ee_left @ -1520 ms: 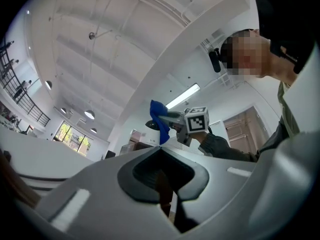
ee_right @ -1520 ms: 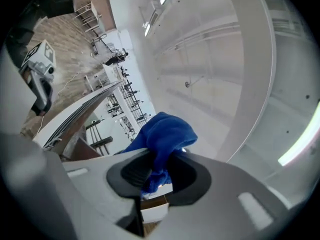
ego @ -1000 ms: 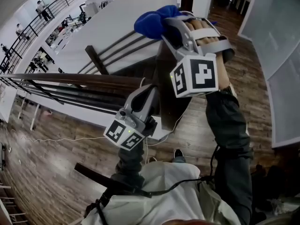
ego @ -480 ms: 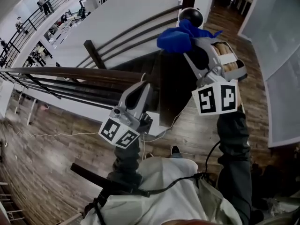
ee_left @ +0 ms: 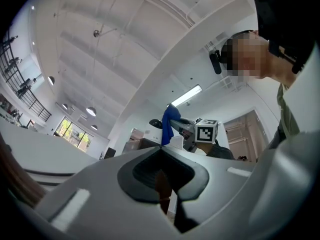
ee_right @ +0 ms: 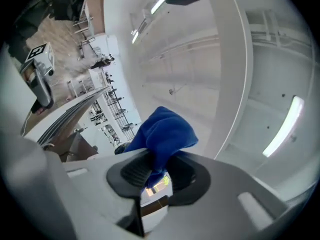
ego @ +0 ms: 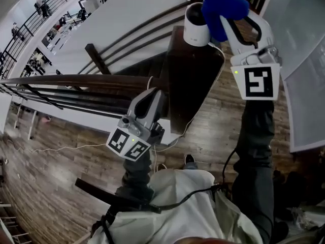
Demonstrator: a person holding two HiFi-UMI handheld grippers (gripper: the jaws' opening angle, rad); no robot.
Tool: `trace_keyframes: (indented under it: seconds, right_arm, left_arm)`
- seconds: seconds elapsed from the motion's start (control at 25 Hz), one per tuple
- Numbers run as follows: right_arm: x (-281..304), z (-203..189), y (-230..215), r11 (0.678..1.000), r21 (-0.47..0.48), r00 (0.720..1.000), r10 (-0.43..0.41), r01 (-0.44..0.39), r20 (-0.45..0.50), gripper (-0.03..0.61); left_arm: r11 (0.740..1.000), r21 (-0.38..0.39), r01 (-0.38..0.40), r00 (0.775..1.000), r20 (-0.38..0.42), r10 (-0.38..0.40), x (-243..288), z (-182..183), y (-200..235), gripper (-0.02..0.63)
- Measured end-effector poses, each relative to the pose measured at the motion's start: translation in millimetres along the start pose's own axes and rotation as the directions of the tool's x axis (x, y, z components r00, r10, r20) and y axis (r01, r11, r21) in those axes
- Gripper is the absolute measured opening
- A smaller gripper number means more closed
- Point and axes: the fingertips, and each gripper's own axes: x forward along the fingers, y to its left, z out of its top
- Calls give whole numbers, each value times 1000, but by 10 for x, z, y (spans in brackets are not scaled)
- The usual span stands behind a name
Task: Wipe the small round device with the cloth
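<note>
The right gripper (ego: 222, 22) pinches the blue cloth (ego: 223, 1) just beside the round device (ego: 196, 24) at the table's (ego: 195, 80) far end; the left gripper (ego: 151, 99) is closed, empty. A hard swipe could knock the device off

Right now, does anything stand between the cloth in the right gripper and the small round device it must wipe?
Nothing visible does. The blue cloth, clamped in the right gripper, hangs right beside the small round device on its dark stand; the left gripper is lower down, clear of that path.
</note>
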Motion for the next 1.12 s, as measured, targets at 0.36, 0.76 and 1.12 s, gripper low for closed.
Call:
trace_keyframes:
  seconds: [0.36, 0.76, 1.12]
  right_arm:
    - [-148, -127, 778, 986, -1, 985, 169, -169, 32, 87]
    - [97, -155, 100, 985, 171, 999, -34, 28, 33, 87]
    - [-201, -403, 668, 978, 163, 992, 130, -127, -5, 86]
  left_arm:
    - [1000, -10, 0, 1000, -14, -1, 27, -18, 0, 5]
    - [999, -27, 31, 999, -28, -31, 77, -111, -78, 5]
    - [1000, -16, 6, 1000, -16, -6, 48, -81, -28, 5]
